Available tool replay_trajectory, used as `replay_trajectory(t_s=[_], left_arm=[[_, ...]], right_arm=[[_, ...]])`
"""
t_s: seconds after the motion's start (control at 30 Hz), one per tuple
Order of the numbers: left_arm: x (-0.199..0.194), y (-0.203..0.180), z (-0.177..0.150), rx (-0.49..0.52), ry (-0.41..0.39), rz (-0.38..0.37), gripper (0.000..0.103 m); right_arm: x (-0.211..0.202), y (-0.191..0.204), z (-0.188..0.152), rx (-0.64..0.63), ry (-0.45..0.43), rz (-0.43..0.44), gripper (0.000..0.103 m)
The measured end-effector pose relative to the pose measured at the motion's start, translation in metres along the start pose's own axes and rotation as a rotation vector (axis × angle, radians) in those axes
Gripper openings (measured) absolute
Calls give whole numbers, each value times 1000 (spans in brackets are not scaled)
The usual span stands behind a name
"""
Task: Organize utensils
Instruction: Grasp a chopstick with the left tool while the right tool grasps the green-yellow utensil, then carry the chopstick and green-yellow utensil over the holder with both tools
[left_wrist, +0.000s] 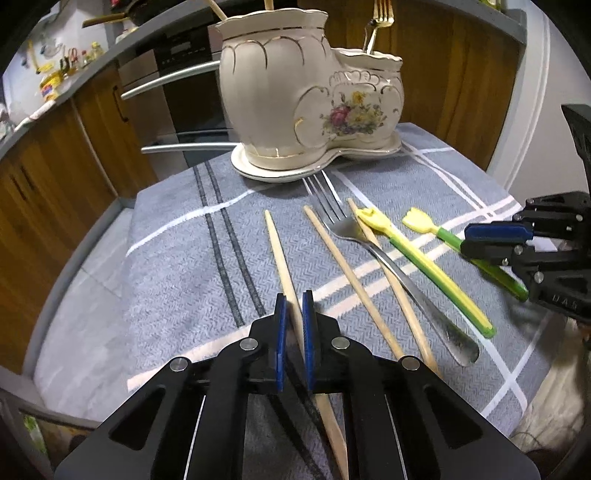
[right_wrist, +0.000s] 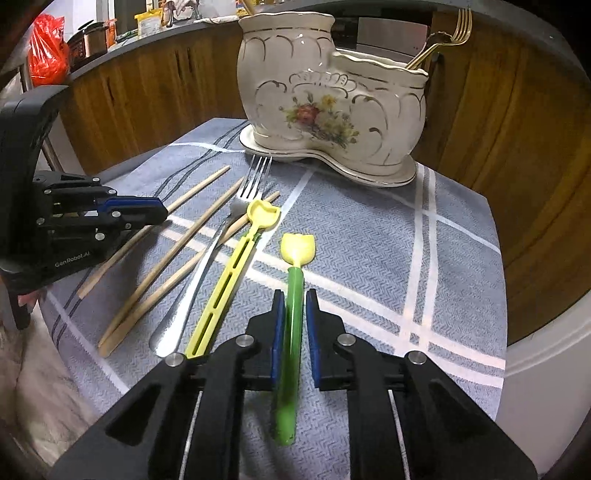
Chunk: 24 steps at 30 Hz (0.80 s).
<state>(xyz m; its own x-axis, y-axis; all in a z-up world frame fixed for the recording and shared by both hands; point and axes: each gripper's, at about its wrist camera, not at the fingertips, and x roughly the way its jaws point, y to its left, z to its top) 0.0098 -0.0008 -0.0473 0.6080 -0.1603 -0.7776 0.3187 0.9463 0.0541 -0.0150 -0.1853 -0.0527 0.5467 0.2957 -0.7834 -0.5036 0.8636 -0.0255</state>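
Both grippers clamped on slender utensils lying on the cloth, ceramic holder beyond.

Nearest, the left gripper (left_wrist: 293, 306) pinches a wooden chopstick (left_wrist: 282, 258) at mid-shaft; it lies flat on the grey checked cloth (left_wrist: 177, 258). The right gripper (right_wrist: 295, 306) pinches the green-handled plastic utensil (right_wrist: 294, 295) on its shaft, behind the yellow head. Judged: both pieces are light, stiff and thin, the plastic smooth and apt to swivel in the pads, so a hold near mid-length suits. Between them lie two more chopsticks (left_wrist: 347, 280), a steel fork (left_wrist: 373, 247), heavier and slick, and a yellow slotted utensil (right_wrist: 229, 280). Furthest, the floral ceramic holder (left_wrist: 295, 92) stands on its saucer, fragile, its compartments already holding chopsticks and gold cutlery (right_wrist: 443, 37).
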Motion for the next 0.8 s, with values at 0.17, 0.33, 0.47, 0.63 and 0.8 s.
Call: replay_trajectory(t_s=[0.17, 0.33, 0.47, 0.63, 0.8], left_arm=[[4, 3, 6, -34, -8, 2, 15], [11, 6, 8, -51, -6, 19, 15], [12, 2, 9, -26, -12, 45, 8], [1, 9, 9, -50, -50, 26, 7], [-27, 22, 15, -106, -167, 17, 7]], right_arm=[[6, 2, 7, 12, 2, 11, 17], [12, -2, 9, 36, 8, 25, 17], [13, -2, 9, 40, 0, 35, 9], [1, -8, 11, 64, -56, 36, 9], [-27, -22, 16, 129, -195, 59, 9]])
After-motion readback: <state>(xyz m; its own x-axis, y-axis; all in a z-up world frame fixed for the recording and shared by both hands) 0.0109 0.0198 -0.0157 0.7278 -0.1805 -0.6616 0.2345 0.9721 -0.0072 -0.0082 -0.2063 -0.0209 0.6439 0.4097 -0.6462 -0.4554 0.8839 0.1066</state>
